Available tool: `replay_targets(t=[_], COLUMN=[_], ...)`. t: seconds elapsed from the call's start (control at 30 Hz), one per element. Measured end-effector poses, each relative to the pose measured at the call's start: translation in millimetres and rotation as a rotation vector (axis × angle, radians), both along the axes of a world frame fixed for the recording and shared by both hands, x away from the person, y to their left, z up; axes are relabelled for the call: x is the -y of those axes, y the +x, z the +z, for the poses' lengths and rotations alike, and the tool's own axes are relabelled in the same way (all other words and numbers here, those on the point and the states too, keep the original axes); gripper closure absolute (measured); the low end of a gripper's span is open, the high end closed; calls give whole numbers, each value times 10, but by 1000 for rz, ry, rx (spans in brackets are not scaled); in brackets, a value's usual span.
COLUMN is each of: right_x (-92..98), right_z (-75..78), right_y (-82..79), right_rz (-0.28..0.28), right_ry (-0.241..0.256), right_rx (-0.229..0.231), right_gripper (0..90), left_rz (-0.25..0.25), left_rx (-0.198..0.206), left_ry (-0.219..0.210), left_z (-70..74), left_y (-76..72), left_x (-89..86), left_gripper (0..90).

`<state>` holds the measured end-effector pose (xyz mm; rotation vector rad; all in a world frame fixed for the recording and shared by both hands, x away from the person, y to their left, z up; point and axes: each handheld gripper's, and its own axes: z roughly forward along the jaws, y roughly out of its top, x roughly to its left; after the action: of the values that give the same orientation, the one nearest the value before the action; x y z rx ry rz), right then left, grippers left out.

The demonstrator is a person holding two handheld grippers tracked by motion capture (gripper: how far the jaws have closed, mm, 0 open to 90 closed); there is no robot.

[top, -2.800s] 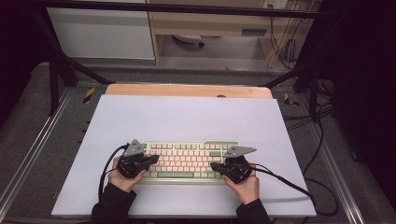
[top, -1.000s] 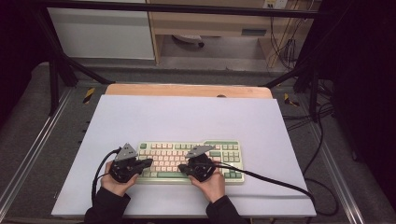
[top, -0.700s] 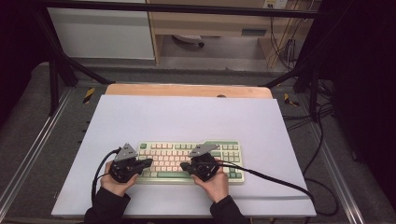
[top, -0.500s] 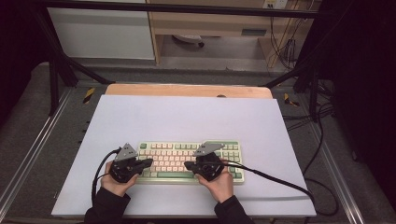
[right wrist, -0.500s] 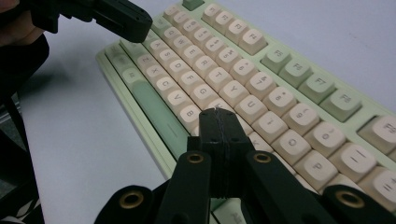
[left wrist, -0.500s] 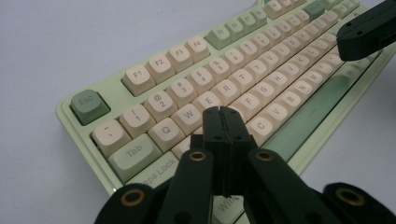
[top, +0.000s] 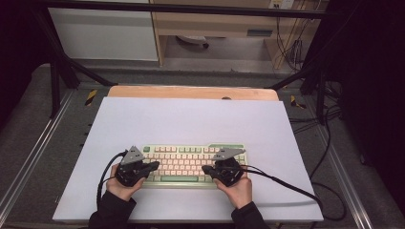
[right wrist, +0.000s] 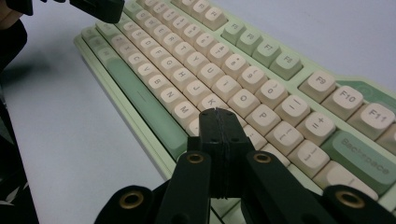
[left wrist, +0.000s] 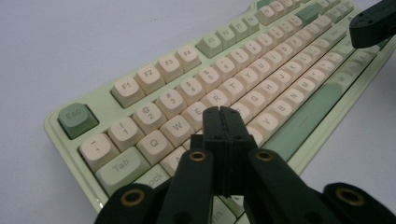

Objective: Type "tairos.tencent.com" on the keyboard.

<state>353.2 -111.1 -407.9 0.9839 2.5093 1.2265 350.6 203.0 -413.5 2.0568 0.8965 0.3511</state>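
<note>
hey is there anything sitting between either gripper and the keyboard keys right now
Nothing visible does. The left gripper, jaws shut, hangs directly over the keyboard near its E and R keys, and the right gripper, also shut, hangs over the keys near K and L. Only bare keycaps lie under both tips.

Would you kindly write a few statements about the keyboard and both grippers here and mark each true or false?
1. The left gripper has its jaws shut. True.
2. The right gripper holds a keycap. False: its jaws are shut on nothing.
3. The keyboard lies on a white sheet. True.
4. The keyboard is black. False: it is pale green with cream keys.
5. The left gripper is over the Backspace end. False: it is at the Esc and Tab end.
</note>
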Motion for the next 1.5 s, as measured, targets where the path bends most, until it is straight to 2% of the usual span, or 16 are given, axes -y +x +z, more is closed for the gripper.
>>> replay_targets(t=[0.3, 0.57, 1.0, 1.27, 1.5], right_x=[169, 231, 265, 268, 274], right_z=[-51, -59, -77, -68, -65], right_y=[-32, -58, -65, -68, -69], right_rz=[-20, -27, -27, -28, -29], right_ry=[2, 5, 6, 11, 14], right_rx=[-9, -9, -14, -14, -11], right_gripper=[900, 900, 900, 900, 900], left_rz=[-8, -18, -5, -21, -18], left_rx=[2, -1, -21, -25, -24], left_ry=[10, 17, 35, 48, 63], left_z=[50, 54, -43, -90, -126], left_y=[50, 133, 279, 325, 334], left_x=[121, 263, 431, 567, 583], left_gripper=[900, 900, 900, 900, 900])
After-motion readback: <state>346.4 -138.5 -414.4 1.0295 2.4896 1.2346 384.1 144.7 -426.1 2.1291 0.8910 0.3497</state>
